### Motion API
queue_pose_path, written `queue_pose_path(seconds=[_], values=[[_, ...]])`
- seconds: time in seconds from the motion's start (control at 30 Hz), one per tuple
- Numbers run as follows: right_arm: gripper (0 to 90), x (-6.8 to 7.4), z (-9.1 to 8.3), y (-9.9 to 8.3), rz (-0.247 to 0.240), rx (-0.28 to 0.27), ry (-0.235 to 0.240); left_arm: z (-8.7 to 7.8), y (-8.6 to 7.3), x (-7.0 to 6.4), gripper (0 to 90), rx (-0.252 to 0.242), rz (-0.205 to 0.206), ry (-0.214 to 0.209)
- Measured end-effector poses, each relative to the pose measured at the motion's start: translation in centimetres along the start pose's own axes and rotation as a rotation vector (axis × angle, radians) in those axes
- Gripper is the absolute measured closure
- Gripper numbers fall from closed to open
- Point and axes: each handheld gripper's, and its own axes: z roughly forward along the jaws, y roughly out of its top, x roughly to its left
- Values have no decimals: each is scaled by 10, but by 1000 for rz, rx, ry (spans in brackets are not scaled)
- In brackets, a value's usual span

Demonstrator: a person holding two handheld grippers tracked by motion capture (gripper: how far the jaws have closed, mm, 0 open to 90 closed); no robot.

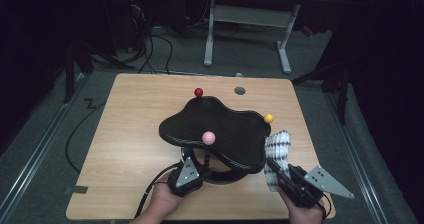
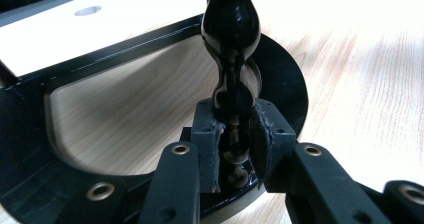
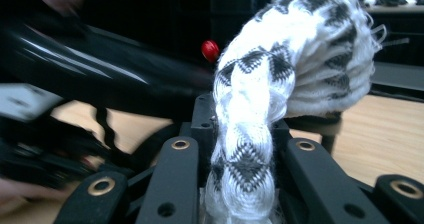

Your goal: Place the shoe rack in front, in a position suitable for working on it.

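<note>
While clamped: cloth between tool pads.

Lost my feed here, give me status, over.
Left gripper shut on stand post. Right gripper shut on cloth, beside black tray. Nothing blocking.

We hold our left gripper low at the near side of the black stand, jaws clamped on its post. Our right gripper sits just right of the stand, jaws pinching the cloth.
</note>
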Motion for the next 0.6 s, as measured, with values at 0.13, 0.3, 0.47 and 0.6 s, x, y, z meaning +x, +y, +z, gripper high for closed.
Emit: queue_pose_path(seconds=[0.13,0.3,0.47,0.6], values=[[765,19,-14,12,-54,-79,22,4,1,0,743,0,2,-21],[766,46,-20,21,-143,-129,75,7,3,-1,743,-1,14,-26],[766,36,-18,16,-102,-125,53,7,3,-1,743,1,9,-25],[766,17,-17,8,-34,-97,8,7,3,-1,744,5,8,-25]])
